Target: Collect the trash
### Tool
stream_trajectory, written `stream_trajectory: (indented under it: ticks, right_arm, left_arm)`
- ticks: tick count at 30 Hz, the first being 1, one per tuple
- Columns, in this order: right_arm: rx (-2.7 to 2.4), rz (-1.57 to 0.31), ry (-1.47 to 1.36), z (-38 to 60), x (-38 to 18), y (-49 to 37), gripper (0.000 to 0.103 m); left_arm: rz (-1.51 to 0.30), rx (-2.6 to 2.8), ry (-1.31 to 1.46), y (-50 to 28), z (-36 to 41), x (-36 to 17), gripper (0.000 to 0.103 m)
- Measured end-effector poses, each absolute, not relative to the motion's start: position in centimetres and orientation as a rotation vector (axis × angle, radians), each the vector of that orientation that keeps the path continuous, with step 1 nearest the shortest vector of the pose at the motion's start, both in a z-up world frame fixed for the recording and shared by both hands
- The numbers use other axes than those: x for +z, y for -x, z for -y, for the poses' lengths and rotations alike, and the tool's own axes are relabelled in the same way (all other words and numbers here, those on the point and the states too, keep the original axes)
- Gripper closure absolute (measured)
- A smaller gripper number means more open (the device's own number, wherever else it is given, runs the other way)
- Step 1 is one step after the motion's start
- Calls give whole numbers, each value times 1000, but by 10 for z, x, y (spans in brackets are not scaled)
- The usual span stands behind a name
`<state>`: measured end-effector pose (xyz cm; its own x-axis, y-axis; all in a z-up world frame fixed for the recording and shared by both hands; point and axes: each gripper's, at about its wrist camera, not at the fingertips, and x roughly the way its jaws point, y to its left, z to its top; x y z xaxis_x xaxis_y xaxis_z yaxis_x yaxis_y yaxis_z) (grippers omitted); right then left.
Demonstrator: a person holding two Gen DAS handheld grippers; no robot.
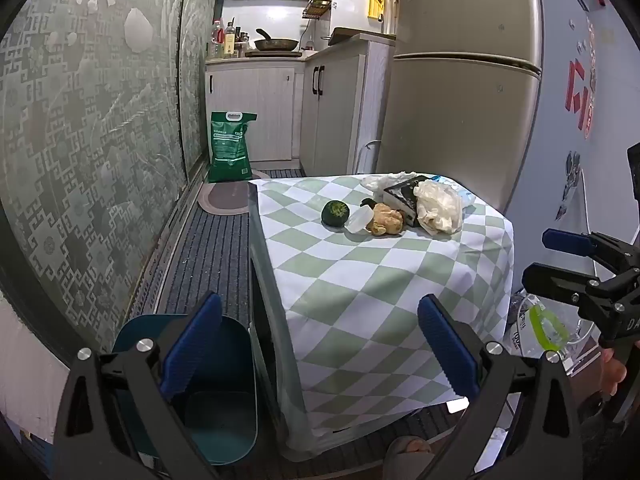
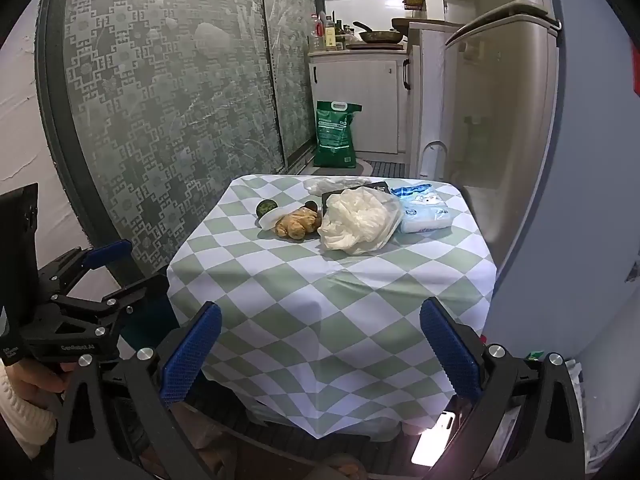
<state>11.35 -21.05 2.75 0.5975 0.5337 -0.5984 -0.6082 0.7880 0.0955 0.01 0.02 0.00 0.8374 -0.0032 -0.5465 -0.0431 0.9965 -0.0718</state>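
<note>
A pile of trash lies at the far side of the checkered tablecloth (image 1: 360, 292): a green round fruit (image 1: 335, 213), a white lid (image 1: 359, 220), a brown crumpled lump (image 1: 386, 220), a dark box (image 1: 402, 196) and a white plastic bag (image 1: 438, 206). The right wrist view shows the same fruit (image 2: 267, 206), lump (image 2: 298, 222) and bag (image 2: 356, 220), with a blue-white tissue pack (image 2: 424, 210) beside them. A teal bin (image 1: 216, 392) stands on the floor left of the table. My left gripper (image 1: 320, 348) hangs open over the bin and the table's near corner. My right gripper (image 2: 320, 352) is open above the near edge, holding nothing.
A fridge (image 1: 460, 80) stands right behind the table. A patterned sliding door (image 1: 80, 140) lines the left side. A green sack (image 1: 230, 146) and white cabinets (image 1: 256, 112) are at the back. A clear plastic container (image 1: 548, 320) sits on the floor at right. A person's toes (image 1: 408, 450) show below.
</note>
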Motion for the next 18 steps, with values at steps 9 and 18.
stream_trajectory:
  ticks: [9,18]
  right_arm:
    - [660,-656,126,209,27,-113,3]
    - [663,-652,128,211,29,-111,3]
  left_arm:
    - [-569,30,63,0,1,3,3]
    - [-566,29,70,-1,0,4,3]
